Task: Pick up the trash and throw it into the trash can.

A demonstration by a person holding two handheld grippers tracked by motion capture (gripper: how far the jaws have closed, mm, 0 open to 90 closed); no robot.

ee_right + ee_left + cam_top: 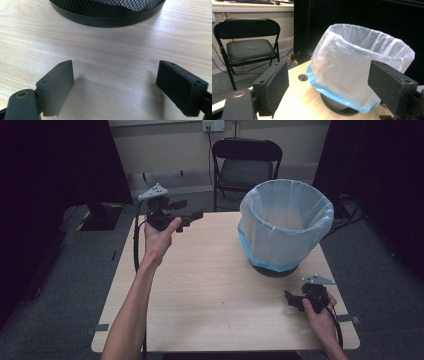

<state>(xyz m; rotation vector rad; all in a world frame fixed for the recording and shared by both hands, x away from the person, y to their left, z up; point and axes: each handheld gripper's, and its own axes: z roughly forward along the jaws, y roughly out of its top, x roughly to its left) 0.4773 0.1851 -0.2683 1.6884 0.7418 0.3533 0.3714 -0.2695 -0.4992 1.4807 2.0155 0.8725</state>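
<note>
A black mesh bin (274,268) lined with a pale blue plastic bag (284,220) stands on the right half of the light wood table (210,285). My left gripper (194,214) is held up over the table's far left corner, pointing right toward the bin, jaws open and empty. In the left gripper view the bagged bin (359,65) sits ahead between the open jaws, well apart from them. My right gripper (291,300) rests low near the table's front right, open and empty, pointing at the bin's mesh base (107,12).
A black folding chair (246,166) stands behind the table, also seen in the left gripper view (247,47). Dark curtains hang on both sides. A round cable hole (302,77) lies in the tabletop near the bin. Bare wood spreads across the table's middle and front.
</note>
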